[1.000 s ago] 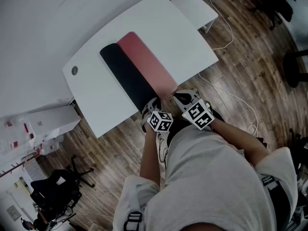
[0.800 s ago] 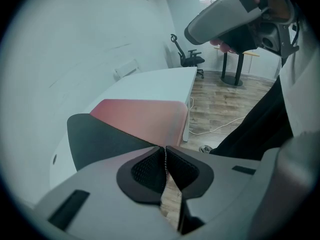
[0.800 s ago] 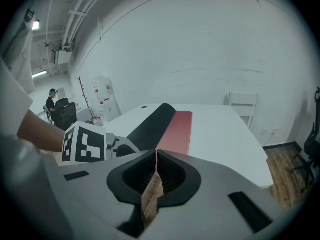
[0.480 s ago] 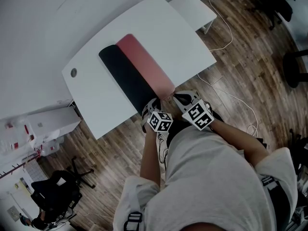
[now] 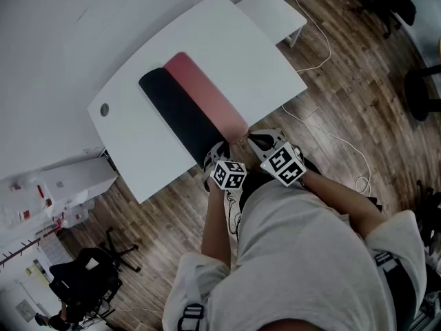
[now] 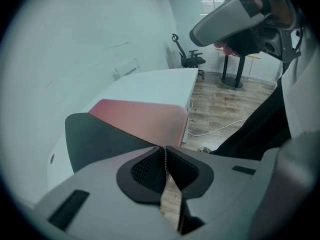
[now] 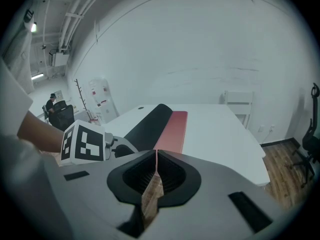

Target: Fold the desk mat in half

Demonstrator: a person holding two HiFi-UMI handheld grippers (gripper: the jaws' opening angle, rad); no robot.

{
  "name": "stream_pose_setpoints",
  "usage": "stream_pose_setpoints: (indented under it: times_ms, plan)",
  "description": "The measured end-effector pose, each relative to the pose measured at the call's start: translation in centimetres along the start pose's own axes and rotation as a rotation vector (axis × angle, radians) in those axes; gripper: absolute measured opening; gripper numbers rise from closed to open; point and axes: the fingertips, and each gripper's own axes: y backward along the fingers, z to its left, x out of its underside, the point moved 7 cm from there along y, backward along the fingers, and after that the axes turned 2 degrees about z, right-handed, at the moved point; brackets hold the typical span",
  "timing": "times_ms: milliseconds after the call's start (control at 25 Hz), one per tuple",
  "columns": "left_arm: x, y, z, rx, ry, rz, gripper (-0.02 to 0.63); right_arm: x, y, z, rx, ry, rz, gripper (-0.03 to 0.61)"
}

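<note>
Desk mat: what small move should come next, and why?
Probably raise the left hand-held gripper and the right hand-held gripper a little, lifting the near end of the desk mat off the white table. Both sit with jaws together at that end while the mat lies flat; whether they pinch it is unclear.

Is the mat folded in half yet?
Partly, it seems: the desk mat has its black side lying over part of its pink face. The left claw and right claw pinch its near edge. Pink shows uncovered, so the fold isn't finished.
</note>
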Motion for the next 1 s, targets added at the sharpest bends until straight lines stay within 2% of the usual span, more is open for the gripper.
stream_pose_setpoints:
  times_ms: [1000]
  plan:
    - [-0.44, -0.16, 0.31, 0.058, 0.043, -0.026, 0.043, -0.52, -0.22, -0.62, 0.032, 0.004, 0.009, 0.042]
